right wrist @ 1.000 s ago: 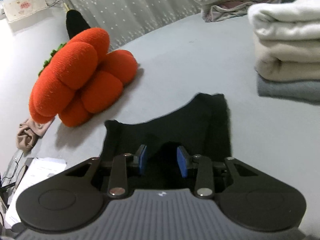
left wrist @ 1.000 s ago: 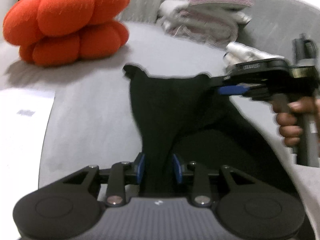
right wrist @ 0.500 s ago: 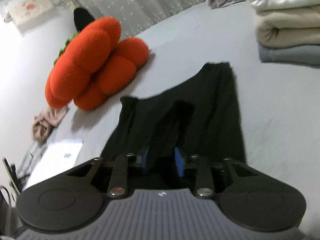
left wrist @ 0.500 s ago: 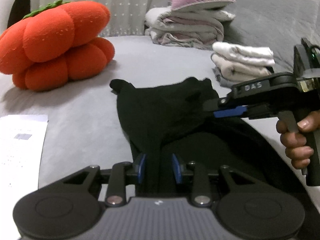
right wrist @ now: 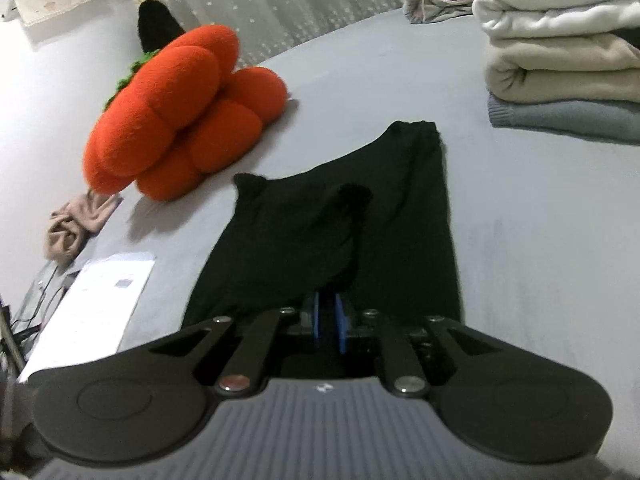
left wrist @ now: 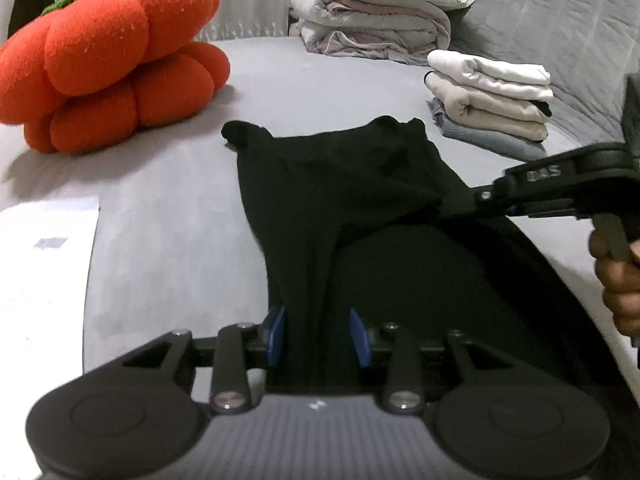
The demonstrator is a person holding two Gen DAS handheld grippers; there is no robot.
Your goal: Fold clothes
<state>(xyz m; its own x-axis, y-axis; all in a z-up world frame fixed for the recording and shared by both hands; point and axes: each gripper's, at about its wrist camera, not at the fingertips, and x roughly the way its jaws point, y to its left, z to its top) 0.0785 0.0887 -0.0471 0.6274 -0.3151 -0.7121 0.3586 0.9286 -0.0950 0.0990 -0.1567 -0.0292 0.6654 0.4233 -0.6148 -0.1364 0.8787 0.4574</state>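
While both grippers pinch it, black garment lies part-lifted on grey bed.
Left gripper and right gripper both clamp fabric; uneven pull risks slip, skewed fold.

Dim, soft indoor light. The orange plush pumpkin casts a faint shadow on the grey bed. The black garment shows almost no fold detail. Fisheye bending curves both views' edges, with dark corners. The right wrist view is slightly blurred at the bed's left edge.
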